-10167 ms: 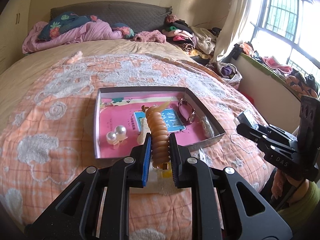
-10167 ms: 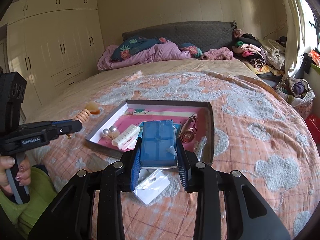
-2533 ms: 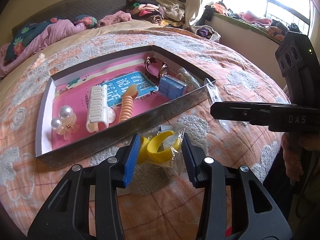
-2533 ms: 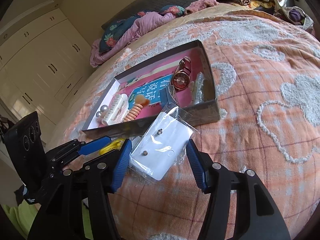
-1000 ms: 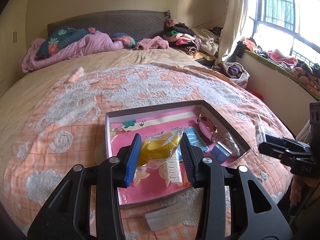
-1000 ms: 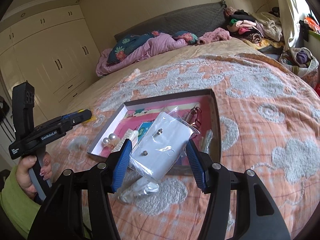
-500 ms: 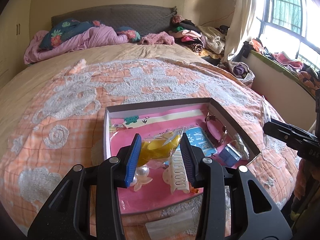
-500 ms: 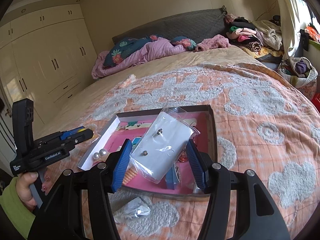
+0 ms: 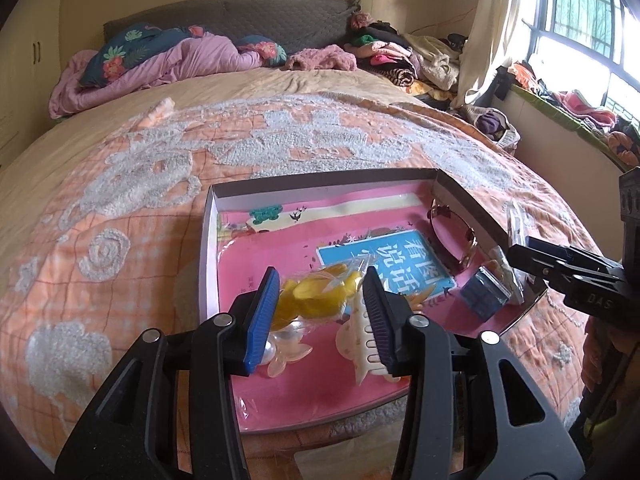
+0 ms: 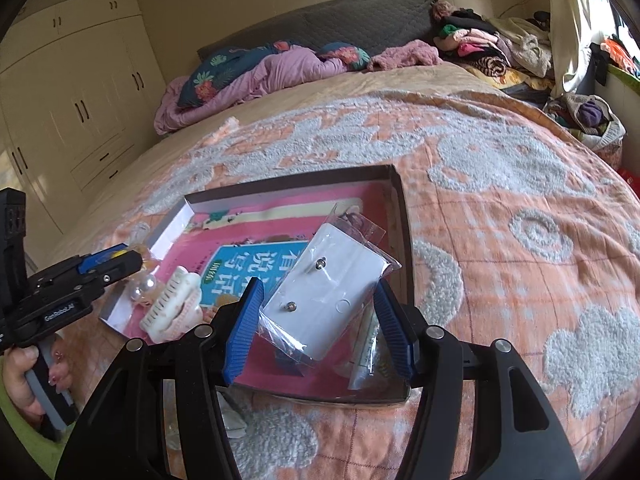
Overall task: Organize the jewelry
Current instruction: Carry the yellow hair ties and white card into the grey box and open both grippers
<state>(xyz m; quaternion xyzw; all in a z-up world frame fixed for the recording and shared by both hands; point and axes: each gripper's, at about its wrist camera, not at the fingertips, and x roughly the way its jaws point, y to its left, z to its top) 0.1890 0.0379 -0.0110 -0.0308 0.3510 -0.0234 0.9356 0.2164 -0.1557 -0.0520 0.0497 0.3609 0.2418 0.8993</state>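
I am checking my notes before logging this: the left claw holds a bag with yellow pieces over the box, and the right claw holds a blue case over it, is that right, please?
Not quite: the right claw holds a clear bag with a white earring card, not a blue case, as the right wrist view shows. The left claw does have the bag with yellow pieces over the box, its jaws opening.

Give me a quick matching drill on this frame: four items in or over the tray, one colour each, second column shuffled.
Items:
1. bagged hair clip between the pads of the left hand-held gripper
2. earring card in a clear bag between the pads of the right hand-held gripper
3. small box by the tray's right wall
4. claw clip lying in the tray

Colours:
A. blue
B. cream
C. yellow
D. white with two studs

Pairs: 1-C, 2-D, 3-A, 4-B
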